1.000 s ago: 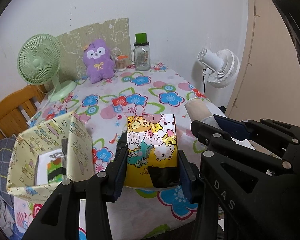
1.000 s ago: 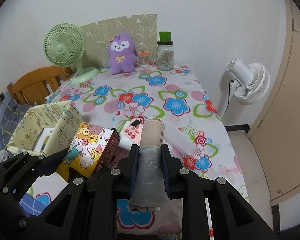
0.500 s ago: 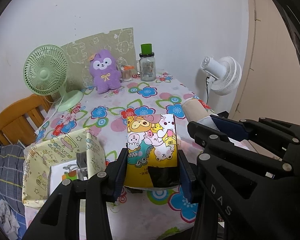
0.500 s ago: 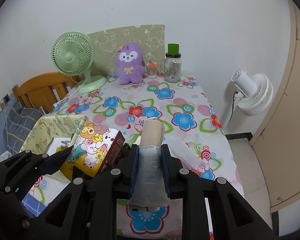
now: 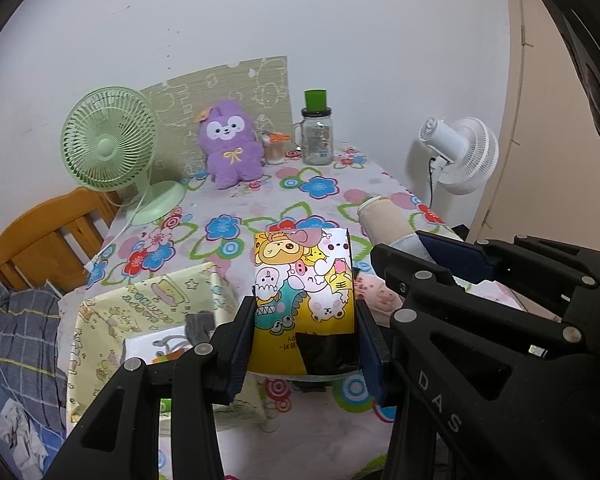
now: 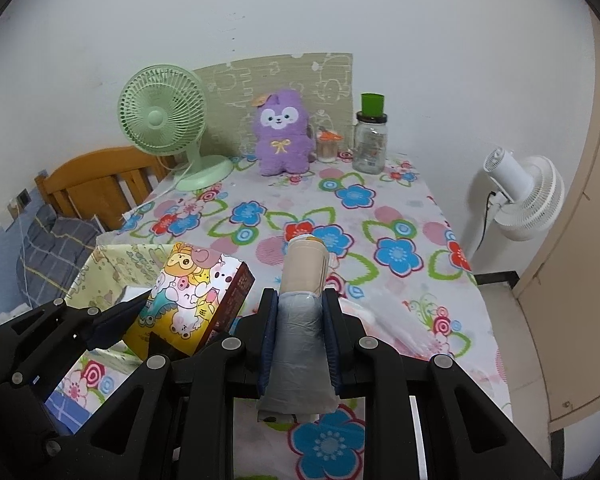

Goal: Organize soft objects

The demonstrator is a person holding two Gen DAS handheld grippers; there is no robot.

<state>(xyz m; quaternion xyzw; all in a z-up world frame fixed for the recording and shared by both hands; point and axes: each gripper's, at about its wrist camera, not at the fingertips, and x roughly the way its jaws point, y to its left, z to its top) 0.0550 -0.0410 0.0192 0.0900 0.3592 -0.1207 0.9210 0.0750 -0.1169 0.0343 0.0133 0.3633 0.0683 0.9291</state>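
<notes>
My left gripper [image 5: 305, 322] is shut on a yellow cartoon-printed pack [image 5: 304, 276], held above the flowered table. The same pack [image 6: 188, 292] shows at the lower left of the right wrist view. My right gripper [image 6: 300, 312] is shut on a grey-and-beige roll [image 6: 300, 292] that sticks out forward between its pads; the roll [image 5: 384, 222] also shows at the right of the left wrist view. A pale yellow printed fabric box [image 5: 148, 312] stands open below and left of the pack, with a white item inside. A purple plush toy [image 5: 230, 148] sits at the table's far end.
A green desk fan [image 5: 108, 140] stands at the far left of the table [image 5: 320, 200], a glass jar with a green lid [image 5: 317, 136] and a small cup [image 5: 274, 148] beside the plush. A white fan [image 5: 460, 156] stands off the table's right edge. A wooden chair [image 5: 48, 236] is at the left.
Both grippers have risen and drawn back from the table with their loads still gripped. The plush, fans and jar now sit lower and smaller in view, and more of the fabric box shows.
</notes>
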